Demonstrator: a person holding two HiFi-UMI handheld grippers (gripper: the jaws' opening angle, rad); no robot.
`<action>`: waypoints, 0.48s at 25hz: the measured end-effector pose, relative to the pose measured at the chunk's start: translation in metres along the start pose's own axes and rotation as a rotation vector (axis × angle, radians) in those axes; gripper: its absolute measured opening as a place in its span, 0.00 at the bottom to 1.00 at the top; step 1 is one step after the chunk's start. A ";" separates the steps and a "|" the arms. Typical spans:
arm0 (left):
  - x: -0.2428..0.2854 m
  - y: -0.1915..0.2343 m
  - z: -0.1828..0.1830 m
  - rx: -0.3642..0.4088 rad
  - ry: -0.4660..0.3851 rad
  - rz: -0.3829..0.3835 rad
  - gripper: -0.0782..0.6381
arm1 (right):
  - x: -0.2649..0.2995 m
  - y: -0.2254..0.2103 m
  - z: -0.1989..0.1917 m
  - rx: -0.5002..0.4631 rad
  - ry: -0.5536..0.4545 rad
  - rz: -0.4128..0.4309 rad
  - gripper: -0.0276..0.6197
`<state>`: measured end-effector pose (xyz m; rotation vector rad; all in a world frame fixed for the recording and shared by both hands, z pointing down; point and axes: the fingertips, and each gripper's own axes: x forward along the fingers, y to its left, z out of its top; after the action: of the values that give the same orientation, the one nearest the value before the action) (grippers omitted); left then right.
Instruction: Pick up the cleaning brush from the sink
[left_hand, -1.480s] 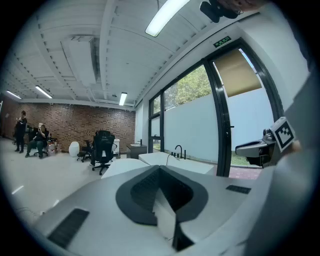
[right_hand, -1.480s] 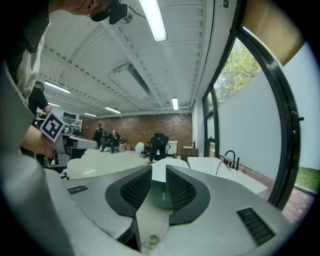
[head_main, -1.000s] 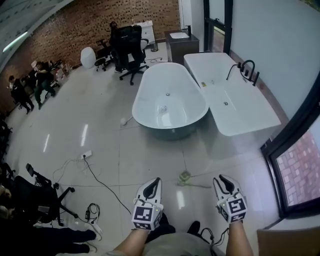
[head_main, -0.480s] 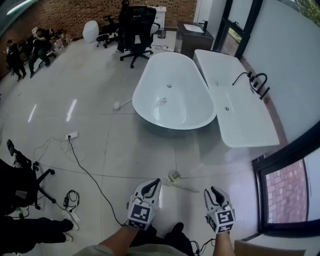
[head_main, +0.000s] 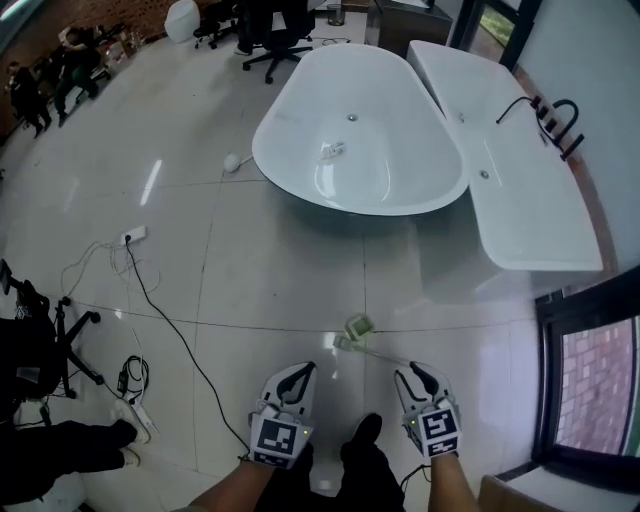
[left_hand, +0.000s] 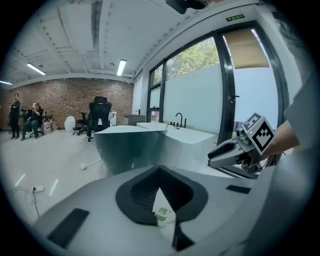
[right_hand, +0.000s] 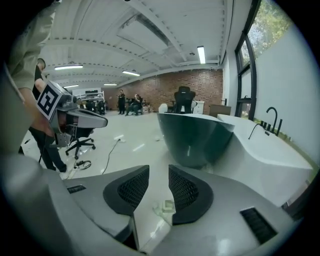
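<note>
Ahead on the floor (head_main: 260, 285), cleaning brush (head_main: 358, 329), beyond two empty grippers: left gripper (head_main: 292, 377) agape, right gripper (head_main: 418, 378) just widening.

**A:** so what's the room like?

**B:** big open loft space. Glossy white tile floor (head_main: 250, 290), brick wall (left_hand: 50, 100) at the far end, tall dark-framed windows (left_hand: 200, 95) down one side, strip lights (right_hand: 201, 54) overhead. White oval bathtub (head_main: 360, 135) mid-floor, black office chairs (head_main: 275, 25) just beyond it.

Left claw (head_main: 290, 378) and right claw (head_main: 415, 378) with white shells and black inner faces, black-and-white marker cube (head_main: 277, 440) behind each claw, ribbed black pads (right_hand: 131, 190), dark trousers (head_main: 375, 482), black shoe (head_main: 365, 432)
</note>
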<state>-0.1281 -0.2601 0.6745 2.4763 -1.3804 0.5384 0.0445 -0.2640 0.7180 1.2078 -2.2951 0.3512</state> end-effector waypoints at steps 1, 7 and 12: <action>0.018 0.002 -0.016 0.012 0.000 0.000 0.10 | 0.020 -0.003 -0.019 -0.010 0.011 0.016 0.25; 0.141 0.014 -0.132 0.032 -0.013 -0.007 0.10 | 0.152 -0.034 -0.153 -0.066 0.067 0.085 0.28; 0.235 0.030 -0.223 0.048 -0.042 0.005 0.10 | 0.248 -0.051 -0.256 -0.128 0.111 0.148 0.28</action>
<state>-0.0834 -0.3667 0.9785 2.5369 -1.4055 0.5295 0.0529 -0.3476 1.0682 0.9362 -2.2792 0.3112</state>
